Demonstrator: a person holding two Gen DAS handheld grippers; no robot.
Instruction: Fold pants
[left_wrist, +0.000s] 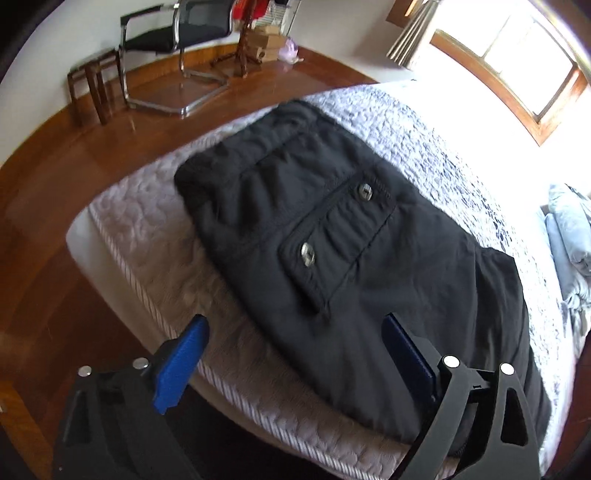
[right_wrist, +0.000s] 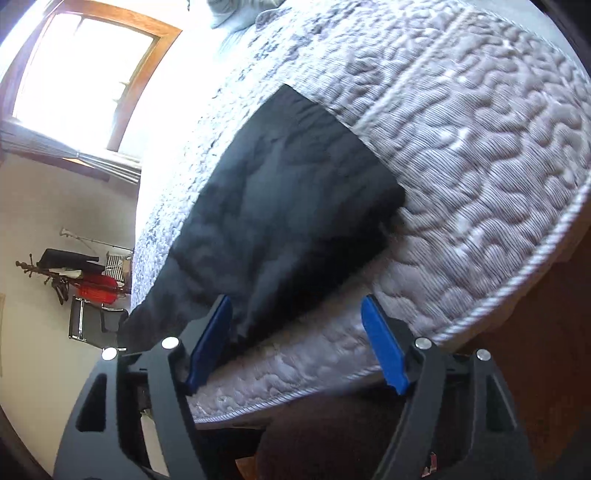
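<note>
the black woven cargo pants (left_wrist: 325, 236) lie flat on the quilted white mattress (left_wrist: 147, 236), long axis running ahead of the left gripper (left_wrist: 295, 354), which is nearer, released and spread wide over their near edge. the right gripper (right_wrist: 295, 339), also released, straddles their hem corner, holding nothing. buttoned pocket faces up.

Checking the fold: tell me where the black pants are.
The black pants lie flat on the quilted mattress by its near edge, mid-frame in the left wrist view, ahead of the left hand-held gripper.
</note>
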